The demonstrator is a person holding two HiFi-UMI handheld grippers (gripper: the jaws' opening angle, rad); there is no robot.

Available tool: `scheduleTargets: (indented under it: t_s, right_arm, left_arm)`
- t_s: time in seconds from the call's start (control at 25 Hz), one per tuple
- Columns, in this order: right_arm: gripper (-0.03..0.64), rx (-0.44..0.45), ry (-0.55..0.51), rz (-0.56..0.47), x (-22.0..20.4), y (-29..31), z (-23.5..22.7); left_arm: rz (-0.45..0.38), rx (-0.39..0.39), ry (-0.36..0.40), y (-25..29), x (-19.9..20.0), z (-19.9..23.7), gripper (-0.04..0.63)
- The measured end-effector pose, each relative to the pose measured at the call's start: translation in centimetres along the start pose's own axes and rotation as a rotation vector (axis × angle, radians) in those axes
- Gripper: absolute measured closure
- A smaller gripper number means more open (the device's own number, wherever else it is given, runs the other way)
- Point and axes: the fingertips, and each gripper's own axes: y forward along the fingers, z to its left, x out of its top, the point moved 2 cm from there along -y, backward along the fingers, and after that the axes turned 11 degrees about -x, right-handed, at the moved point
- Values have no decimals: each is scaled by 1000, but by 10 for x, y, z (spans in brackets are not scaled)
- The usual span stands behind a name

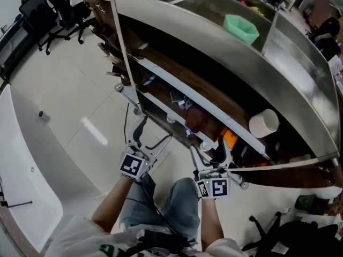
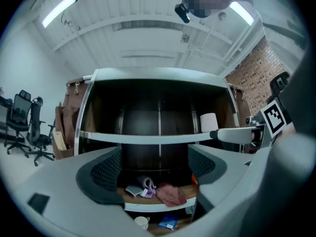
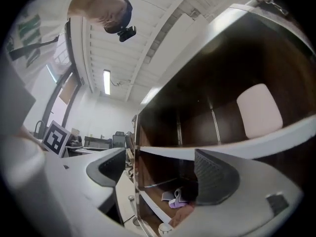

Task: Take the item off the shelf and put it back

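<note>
1. left claw: jaws apart, nothing between them.
2. right claw: jaws apart, nothing held.
3. white roll: on the shelf, above and beyond the right claw.
4. red cloth: lower board, ahead of the left claw.

- A glossy floor of pale tiles spreads out at the left and catches a bright streak of reflected light.
- Black wheeled office chairs stand in a group at the far left edge of the floor.
- A white curved counter runs along the near left side.
- A tall dark wooden shelf unit with a grey metal top and white shelf edges fills the middle.
- A white ribbed ceiling carries long fluorescent tube lights, which are lit.
- A red brick wall rises to the right of the unit; a plain white wall is to its left.
</note>
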Motion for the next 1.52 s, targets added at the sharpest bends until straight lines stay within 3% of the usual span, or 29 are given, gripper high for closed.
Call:
scheduleTargets:
  t_s: [0.12,0.28,0.56,1.0,1.28,1.52]
  right_arm:
    - [175,-7,-4,-19,-55,6,-6]
    - [175,9,-56,-21,-116,3,-6]
    - [175,-13,-66,-8,-187,-5,-8]
    - [175,-30,-20,1,-214,-13,-7]
    - [175,-12,-25,19,-230,-10,-1]
    - [175,0,-47,25,-237,-9,3]
  left_arm:
    - [-9,14,-12,9,-60,13,198]
    - [-16,19,41,17,-138,30,198]
    - [-20,19,44,17,-220,43,198]
    - [78,-9,35,6,-288,33,198]
    - [193,-56,-3,0,-343,51,187]
    - [220,-69,-2,2,-389,74,173]
